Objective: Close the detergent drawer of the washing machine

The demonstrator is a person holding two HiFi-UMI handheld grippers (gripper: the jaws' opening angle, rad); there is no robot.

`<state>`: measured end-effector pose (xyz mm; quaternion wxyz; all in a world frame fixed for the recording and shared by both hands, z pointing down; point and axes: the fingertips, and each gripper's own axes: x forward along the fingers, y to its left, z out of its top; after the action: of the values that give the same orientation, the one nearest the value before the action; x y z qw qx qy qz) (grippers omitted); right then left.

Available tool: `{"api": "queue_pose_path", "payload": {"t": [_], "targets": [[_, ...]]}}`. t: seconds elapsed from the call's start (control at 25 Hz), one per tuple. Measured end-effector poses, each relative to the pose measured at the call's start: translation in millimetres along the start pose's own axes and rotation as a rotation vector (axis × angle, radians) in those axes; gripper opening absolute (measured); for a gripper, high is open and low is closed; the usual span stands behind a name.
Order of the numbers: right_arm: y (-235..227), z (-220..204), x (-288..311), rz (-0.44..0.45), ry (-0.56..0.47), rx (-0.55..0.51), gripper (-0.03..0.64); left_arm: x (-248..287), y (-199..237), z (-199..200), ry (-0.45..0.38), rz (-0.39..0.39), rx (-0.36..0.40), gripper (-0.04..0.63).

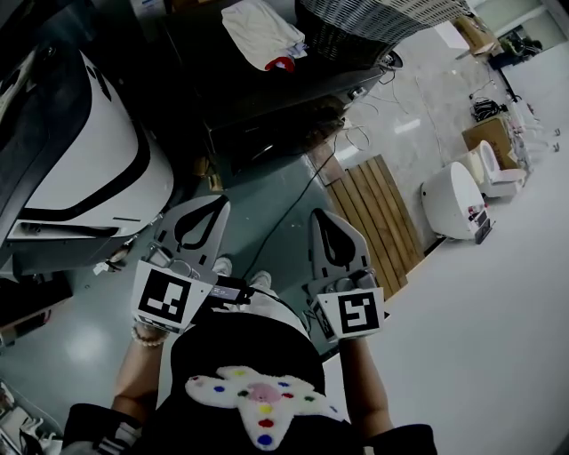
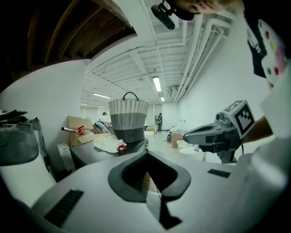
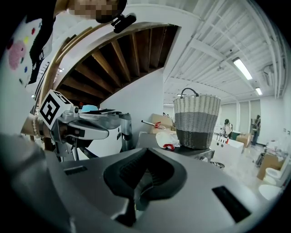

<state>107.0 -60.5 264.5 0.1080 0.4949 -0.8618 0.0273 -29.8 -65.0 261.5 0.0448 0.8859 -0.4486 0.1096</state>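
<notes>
Left gripper (image 1: 212,206) and right gripper (image 1: 324,218) were both shut, empty, apart from the washing machine (image 1: 89,169); approach step, next likely needed reaching to its front.

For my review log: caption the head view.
Left gripper and right gripper, both shut and empty, held near the washing machine.

Washing machine (image 1: 89,169): bulk at 10 o'clock, just beside left gripper (image 1: 216,203); dark table (image 1: 267,98) bearing wicker basket (image 1: 373,27): barrier at 12 o'clock; slatted wooden board (image 1: 378,222): low, 2 o'clock; open floor (image 1: 498,338): 3 to 5 o'clock, passable.
</notes>
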Motion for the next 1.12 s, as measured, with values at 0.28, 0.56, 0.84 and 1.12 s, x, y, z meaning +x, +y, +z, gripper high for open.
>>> {"api": "queue_pose_path", "payload": {"t": [0.28,0.56,0.84,1.12], "targets": [[8.1,8.0,-1.4,0.005,-0.001,0.024,0.003,-5.6,-0.3,-5.9,0.028,0.000,-0.004,0.009],[10.2,3.9,-4.1,0.012,0.025,0.043,0.003,-10.3,-1.1,-14.1,0.055,0.003,0.018,0.009],[7.9,3.5,-2.8,0.004,0.001,0.042,0.003,-8.5,-2.0,-18.5,0.065,0.004,0.002,0.009],[10.6,-7.0,-4.1,0.009,0.033,0.025,0.003,-10.6,-4.1,-27.9,0.094,0.010,0.007,0.009]]}}
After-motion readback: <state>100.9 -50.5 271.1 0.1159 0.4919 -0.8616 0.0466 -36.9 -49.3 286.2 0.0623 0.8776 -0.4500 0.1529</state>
